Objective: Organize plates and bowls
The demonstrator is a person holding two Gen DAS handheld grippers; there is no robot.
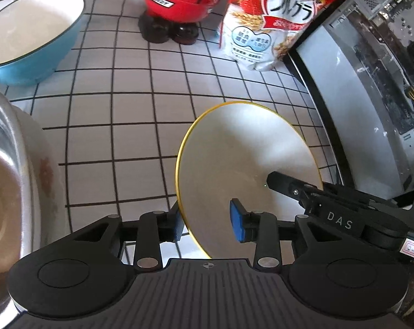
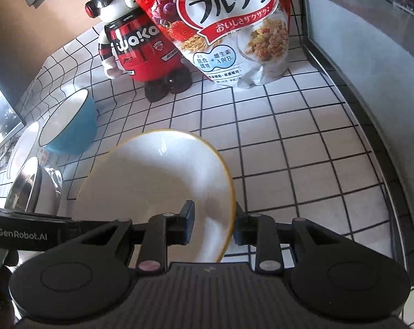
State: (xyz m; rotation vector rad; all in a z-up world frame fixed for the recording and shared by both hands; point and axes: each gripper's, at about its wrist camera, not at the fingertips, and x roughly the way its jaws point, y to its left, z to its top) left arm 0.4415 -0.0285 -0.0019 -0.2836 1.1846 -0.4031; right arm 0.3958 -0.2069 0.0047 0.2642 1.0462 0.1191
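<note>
The right gripper (image 2: pixel 212 230) was closed on the near right rim of the yellow-rimmed bowl (image 2: pixel 157 192), one pad inside the wall and one outside. The left gripper (image 1: pixel 207 224) straddled the opposite rim, its jaws about half open; its pads did not clearly press, the inner one standing apart from the wall. The bowl hung tilted over the tiled worktop (image 2: pixel 289 150), apparently lifted clear of it.

To do this step well, the right grip should probably hold firm until the left pads clamp, and the bowl should be kept level before it goes to its place.

Both grippers pointed steeply down and forward, side by side. Further off, a blue bowl (image 1: pixel 34 33) lay at the far left, near a steel bowl (image 1: pixel 4 164) stacked in a white one. A cereal bag (image 2: pixel 234 27) and a toy figure (image 2: pixel 135 46) stood at the far edge.
</note>
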